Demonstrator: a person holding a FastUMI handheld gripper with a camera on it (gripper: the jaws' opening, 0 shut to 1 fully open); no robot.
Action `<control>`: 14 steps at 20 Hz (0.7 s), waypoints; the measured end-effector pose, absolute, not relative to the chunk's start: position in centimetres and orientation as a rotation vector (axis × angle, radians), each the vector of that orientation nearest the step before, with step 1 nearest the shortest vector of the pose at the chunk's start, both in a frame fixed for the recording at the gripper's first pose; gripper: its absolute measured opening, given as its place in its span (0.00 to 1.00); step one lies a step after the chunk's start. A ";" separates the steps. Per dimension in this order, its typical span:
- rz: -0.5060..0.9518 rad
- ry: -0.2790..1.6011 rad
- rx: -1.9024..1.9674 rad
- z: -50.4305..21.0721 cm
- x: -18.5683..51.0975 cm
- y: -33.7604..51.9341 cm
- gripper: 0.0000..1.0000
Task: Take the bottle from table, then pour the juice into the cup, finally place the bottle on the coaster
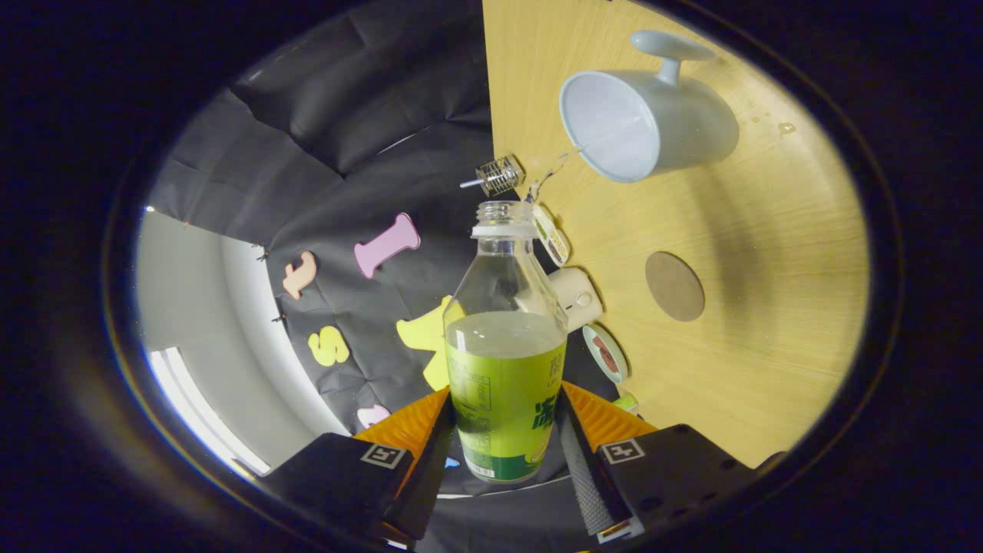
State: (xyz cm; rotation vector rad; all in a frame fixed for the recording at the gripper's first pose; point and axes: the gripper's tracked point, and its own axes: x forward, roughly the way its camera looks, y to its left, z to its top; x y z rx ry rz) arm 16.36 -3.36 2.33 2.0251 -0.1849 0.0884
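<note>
The uncapped juice bottle [505, 361] sat between the jaws of the gripper [507, 438], both fingers pressed against its green label, its mouth pointing toward the pale cup [653, 123] on the desk [768, 307], near the round coaster [674, 286].

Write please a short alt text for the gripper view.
The gripper is shut on an uncapped bottle about half full of juice. Beyond it on the wooden table are a pale cup and a round coaster.

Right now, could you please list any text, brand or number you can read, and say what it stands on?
The bottle: label print too small and blurred to read.
The round tags at the table edge: blurred, unreadable.
The gripper, fingers shut on the bottle: square markers, no words.
</note>
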 end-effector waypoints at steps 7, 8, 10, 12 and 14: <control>0.127 -0.222 2.112 3.4 16.2 -3.6 0.77; 0.130 -0.230 2.135 3.5 16.2 -3.8 0.77; 0.131 -0.238 2.149 3.6 16.1 -4.0 0.77; 0.141 -0.255 2.153 3.7 16.1 -4.1 0.77; 0.151 -0.280 2.161 3.8 15.8 -4.5 0.77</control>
